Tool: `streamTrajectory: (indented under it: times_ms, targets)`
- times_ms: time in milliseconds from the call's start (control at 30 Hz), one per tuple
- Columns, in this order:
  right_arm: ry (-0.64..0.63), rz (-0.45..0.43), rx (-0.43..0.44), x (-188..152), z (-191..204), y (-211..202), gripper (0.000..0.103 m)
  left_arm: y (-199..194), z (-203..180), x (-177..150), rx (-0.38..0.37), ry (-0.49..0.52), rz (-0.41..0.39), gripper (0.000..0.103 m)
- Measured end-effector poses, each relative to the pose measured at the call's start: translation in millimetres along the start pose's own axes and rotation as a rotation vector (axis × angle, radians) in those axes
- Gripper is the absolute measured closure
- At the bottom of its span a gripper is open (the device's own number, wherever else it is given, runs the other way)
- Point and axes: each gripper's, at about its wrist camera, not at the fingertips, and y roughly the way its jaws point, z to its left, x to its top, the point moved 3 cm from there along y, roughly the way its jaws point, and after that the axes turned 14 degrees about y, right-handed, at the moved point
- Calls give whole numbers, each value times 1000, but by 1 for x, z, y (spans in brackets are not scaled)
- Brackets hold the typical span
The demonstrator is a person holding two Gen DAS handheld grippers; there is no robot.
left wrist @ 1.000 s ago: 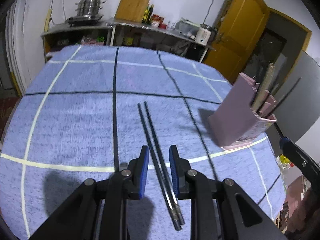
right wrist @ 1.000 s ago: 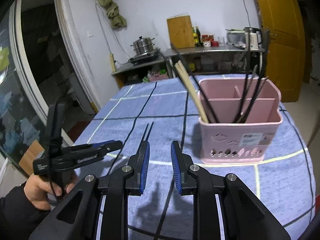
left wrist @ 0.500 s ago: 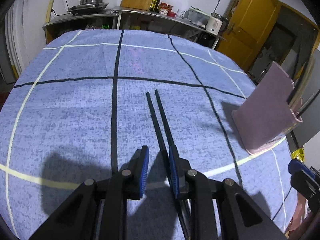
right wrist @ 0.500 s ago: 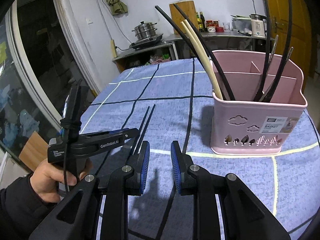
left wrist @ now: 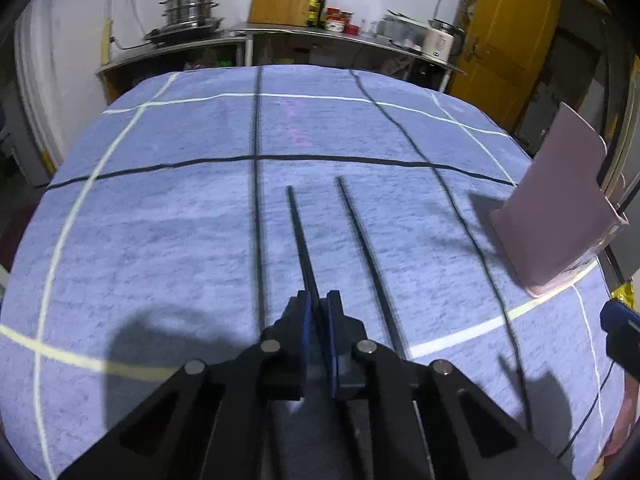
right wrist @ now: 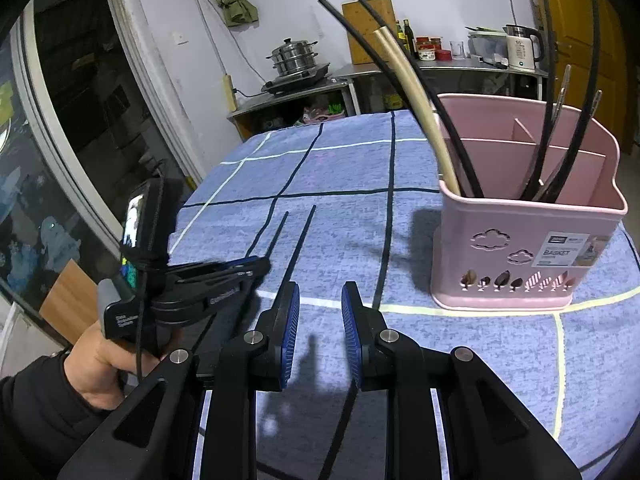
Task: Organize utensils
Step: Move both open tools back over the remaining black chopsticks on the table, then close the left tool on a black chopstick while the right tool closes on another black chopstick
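Two black chopsticks lie on the blue checked tablecloth (left wrist: 160, 240). My left gripper (left wrist: 319, 310) is shut on the left chopstick (left wrist: 301, 236). The other chopstick (left wrist: 362, 240) lies just to its right, apart from it. In the right wrist view the left gripper (right wrist: 256, 266) is at the left, with both chopsticks (right wrist: 298, 244) pointing away. My right gripper (right wrist: 320, 312) is open and empty above the cloth, left of the pink utensil basket (right wrist: 528, 248), which holds black and beige chopsticks. The basket also shows in the left wrist view (left wrist: 560, 208).
A counter (left wrist: 248, 36) with a steel pot, a cutting board, bottles and a kettle stands behind the table. A yellow door (left wrist: 504, 40) is at the back right. A glass door (right wrist: 48, 140) is on the left of the right wrist view.
My left gripper has closed on the left chopstick. The two chopsticks have spread apart. The right gripper has moved closer to the basket and stays open.
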Motion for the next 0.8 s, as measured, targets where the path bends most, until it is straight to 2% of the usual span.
streamTrajectory:
  times_ms: [300,533,800]
  targets:
    - [-31,61,17,-5,21,43,80,-19,54,-27,64,-113,4,96]
    - [-57,111,-16,2,33,87,80,-21,76,-29,7,-181,9,96]
    - [-75,152,-81,11,36,129,81,-10,79,-16,8,-138,15,95]
